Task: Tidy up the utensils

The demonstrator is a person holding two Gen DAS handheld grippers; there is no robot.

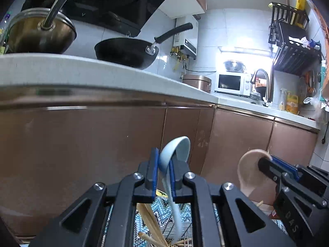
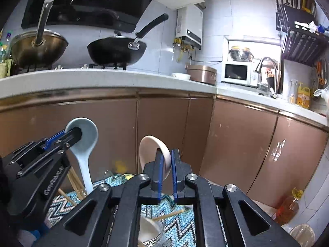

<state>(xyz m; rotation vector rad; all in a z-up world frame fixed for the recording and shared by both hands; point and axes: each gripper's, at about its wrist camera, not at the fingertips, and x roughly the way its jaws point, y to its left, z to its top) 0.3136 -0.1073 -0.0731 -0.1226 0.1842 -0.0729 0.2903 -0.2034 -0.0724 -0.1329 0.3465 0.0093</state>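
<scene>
The left gripper point(image 1: 163, 164) pinches the blue spoon point(image 1: 174, 154) by its bowl, handle hanging down over the chopsticks point(image 1: 151, 224). To its right, the right gripper point(image 2: 167, 160) pinches the pink spoon point(image 2: 153, 150) above a patterned mat point(image 2: 176, 222).

On the side of my right gripper point(image 1: 265, 162) I read the white letters "DAS"; other labels are too blurred.

There were two ceramic soup spoons, one pale blue point(image 2: 85, 144) and one pale pink point(image 2: 153, 150); two pans on the stove, a brass-coloured wok point(image 2: 39, 47) and a black frying pan point(image 2: 116, 50); one white microwave point(image 2: 238, 72); and several wooden chopsticks point(image 1: 152, 224), too overlapped to count.
</scene>
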